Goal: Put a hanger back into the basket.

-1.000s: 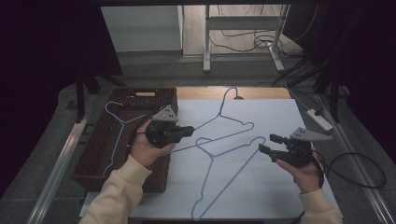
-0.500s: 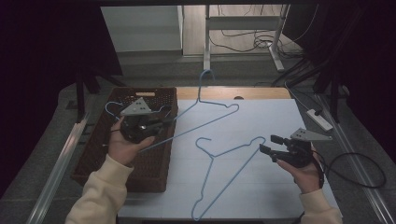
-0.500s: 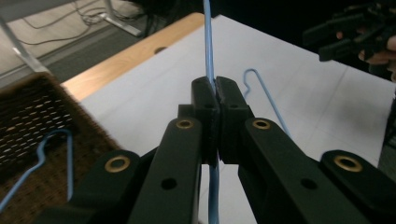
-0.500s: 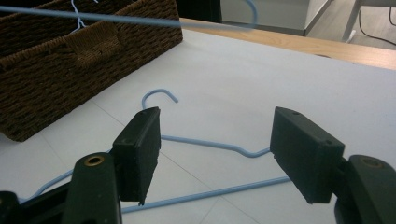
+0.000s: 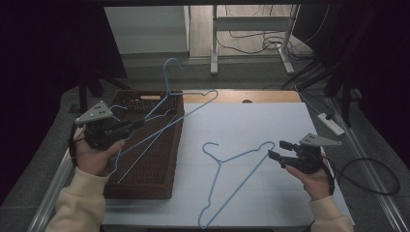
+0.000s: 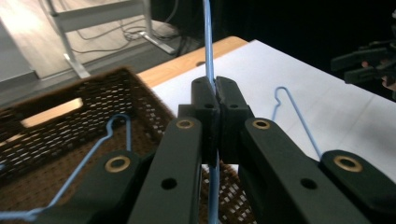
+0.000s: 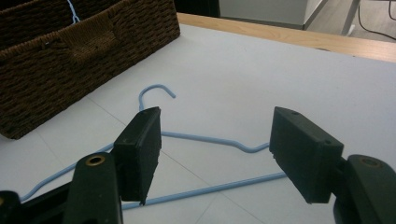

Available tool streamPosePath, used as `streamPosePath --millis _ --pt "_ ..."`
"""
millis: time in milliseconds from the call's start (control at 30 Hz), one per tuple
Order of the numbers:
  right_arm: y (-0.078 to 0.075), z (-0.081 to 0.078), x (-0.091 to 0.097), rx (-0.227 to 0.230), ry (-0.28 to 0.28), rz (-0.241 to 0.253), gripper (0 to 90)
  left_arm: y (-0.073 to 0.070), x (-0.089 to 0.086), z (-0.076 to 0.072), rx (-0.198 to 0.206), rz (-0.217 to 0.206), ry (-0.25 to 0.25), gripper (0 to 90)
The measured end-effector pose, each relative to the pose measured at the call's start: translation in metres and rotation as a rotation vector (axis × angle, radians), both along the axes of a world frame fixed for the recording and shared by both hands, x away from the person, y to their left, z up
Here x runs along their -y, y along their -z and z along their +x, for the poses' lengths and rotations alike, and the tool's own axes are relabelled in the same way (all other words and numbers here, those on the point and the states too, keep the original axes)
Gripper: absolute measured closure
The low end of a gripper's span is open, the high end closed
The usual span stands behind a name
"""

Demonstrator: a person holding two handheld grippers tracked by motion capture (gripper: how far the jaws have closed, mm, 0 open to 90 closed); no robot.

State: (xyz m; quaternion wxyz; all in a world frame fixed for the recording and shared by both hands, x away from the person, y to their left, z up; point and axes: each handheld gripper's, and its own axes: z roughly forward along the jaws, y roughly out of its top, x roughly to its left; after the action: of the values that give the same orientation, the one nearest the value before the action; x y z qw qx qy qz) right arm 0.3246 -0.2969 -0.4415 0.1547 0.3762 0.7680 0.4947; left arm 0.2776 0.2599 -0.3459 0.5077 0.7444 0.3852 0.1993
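Note:
My left gripper [image 5: 138, 123] is shut on a blue wire hanger [image 5: 167, 84] and holds it in the air above the brown wicker basket [image 5: 145, 186], hook pointing up and away. In the left gripper view the wire [image 6: 208, 37] runs straight between the closed jaws of that gripper [image 6: 212, 100]. Another blue hanger [image 6: 100, 142] lies inside the basket [image 6: 56, 116]. A further blue hanger [image 5: 220, 163] lies flat on the white sheet. My right gripper [image 5: 275, 150] stands open beside its shoulder. In the right gripper view the wide jaws of that gripper [image 7: 217, 126] frame this hanger [image 7: 196, 136] without touching it.
The white sheet [image 5: 251, 125] covers a wooden table [image 5: 261, 96]. A white power strip [image 5: 331, 123] and black cables lie off the table's right edge. A metal table frame [image 5: 212, 43] stands on the floor behind. The basket [image 7: 70, 60] sits at the sheet's left side.
My left gripper has carried its hanger leftwards, off the white sheet and over the basket, lifting it slightly. The right gripper and the hanger on the sheet have stayed put.

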Motion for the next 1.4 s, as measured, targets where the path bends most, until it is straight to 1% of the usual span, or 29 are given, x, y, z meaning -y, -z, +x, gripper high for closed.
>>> streamPosePath --millis 167,433,533,567,700,800,833,967,1067,1200,1400 --pt "0.001 0.001 0.000 -0.002 0.002 -0.002 34.9 0.001 -0.022 -0.008 0.014 -0.023 -0.052 87.5" --pt "0.002 0.001 0.000 -0.005 0.005 -0.004 35.1 0.009 -0.047 -0.015 0.009 -0.042 -0.115 87.5" --pt "0.002 0.001 0.000 -0.006 0.006 -0.005 35.2 0.011 -0.053 -0.016 0.004 -0.048 -0.128 87.5" --pt "0.002 0.001 0.000 -0.006 0.007 -0.005 35.2 0.014 -0.058 -0.017 0.000 -0.052 -0.142 87.5" --pt "0.002 0.001 0.000 -0.009 0.006 -0.007 35.2 0.019 -0.063 -0.017 -0.009 -0.058 -0.157 87.5" --pt "0.002 0.001 0.000 -0.010 0.004 -0.010 35.2 0.026 -0.067 -0.016 -0.025 -0.057 -0.166 87.5" --pt "0.002 0.001 0.000 -0.010 0.004 -0.009 35.2 0.026 -0.067 -0.016 -0.025 -0.057 -0.166 87.5" --pt "0.003 0.001 -0.001 -0.010 0.007 -0.008 35.1 0.034 -0.070 -0.015 -0.043 -0.053 -0.175 87.5" --pt "0.003 0.001 -0.001 -0.011 0.007 -0.009 35.2 0.039 -0.071 -0.012 -0.056 -0.045 -0.176 87.5" --pt "0.003 0.001 -0.001 -0.011 0.008 -0.008 35.1 0.047 -0.072 -0.010 -0.069 -0.049 -0.178 87.5" --pt "0.004 0.001 -0.001 -0.014 0.006 -0.012 35.2 0.059 -0.069 -0.003 -0.098 -0.034 -0.182 87.5"
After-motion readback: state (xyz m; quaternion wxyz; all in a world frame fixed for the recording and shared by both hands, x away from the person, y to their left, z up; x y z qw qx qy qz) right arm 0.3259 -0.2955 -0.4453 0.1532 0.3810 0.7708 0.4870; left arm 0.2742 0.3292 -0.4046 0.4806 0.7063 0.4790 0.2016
